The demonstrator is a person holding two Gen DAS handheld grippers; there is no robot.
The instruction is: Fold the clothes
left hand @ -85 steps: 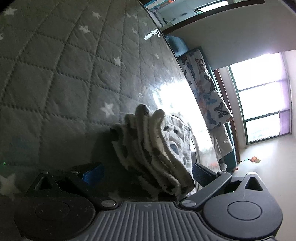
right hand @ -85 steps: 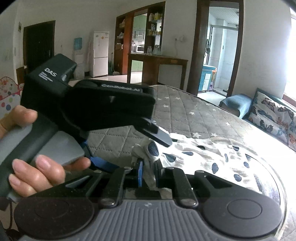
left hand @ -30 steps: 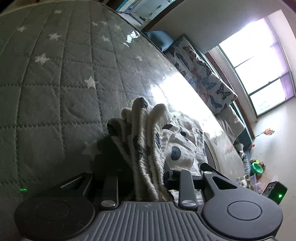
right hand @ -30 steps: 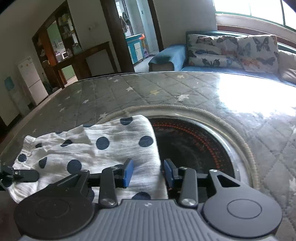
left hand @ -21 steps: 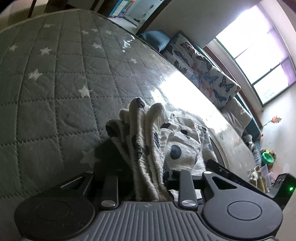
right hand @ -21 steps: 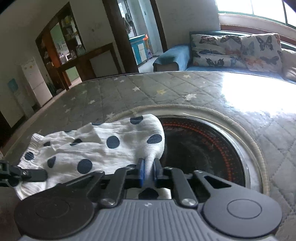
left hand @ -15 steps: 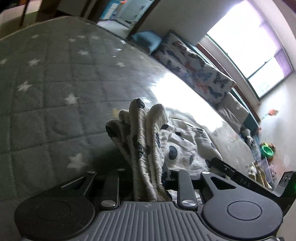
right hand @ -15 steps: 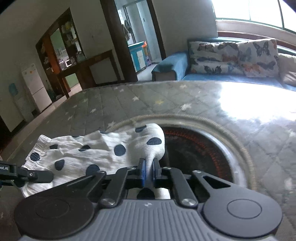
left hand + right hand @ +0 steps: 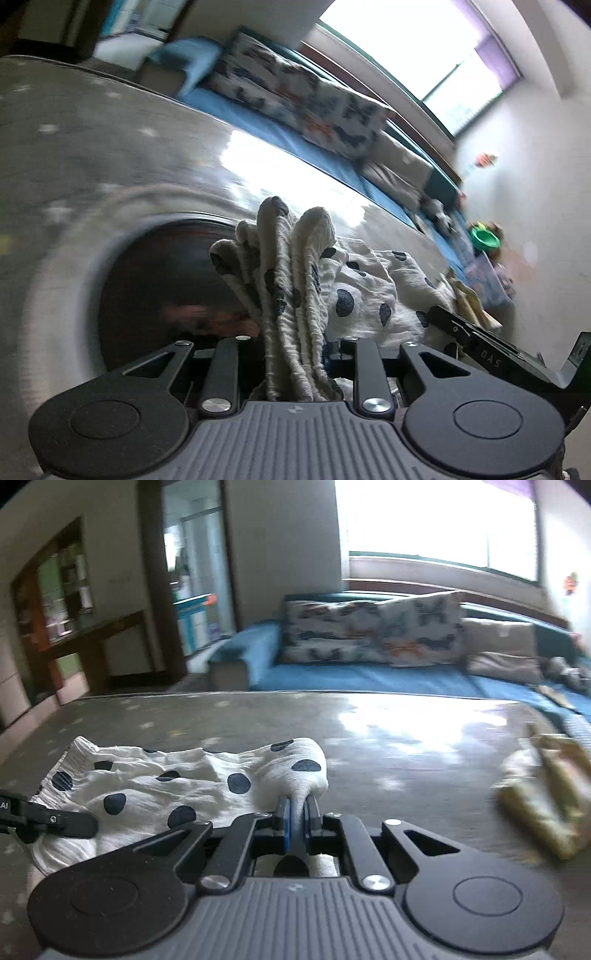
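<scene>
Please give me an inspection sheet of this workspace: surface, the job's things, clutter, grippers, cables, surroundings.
Surface: grey quilted cover with stars; a dark round opening in it.
Job's things: white polka-dot garment, bunched, held at two ends.
Clutter: yellowish folded cloth at the table's right edge, blurred.
Grippers: left gripper shut on the gathered edge; right gripper shut on a pinched corner.
Cables: nothing seen.
Surroundings: blue sofa with butterfly cushions, bright window, doorway.
</scene>
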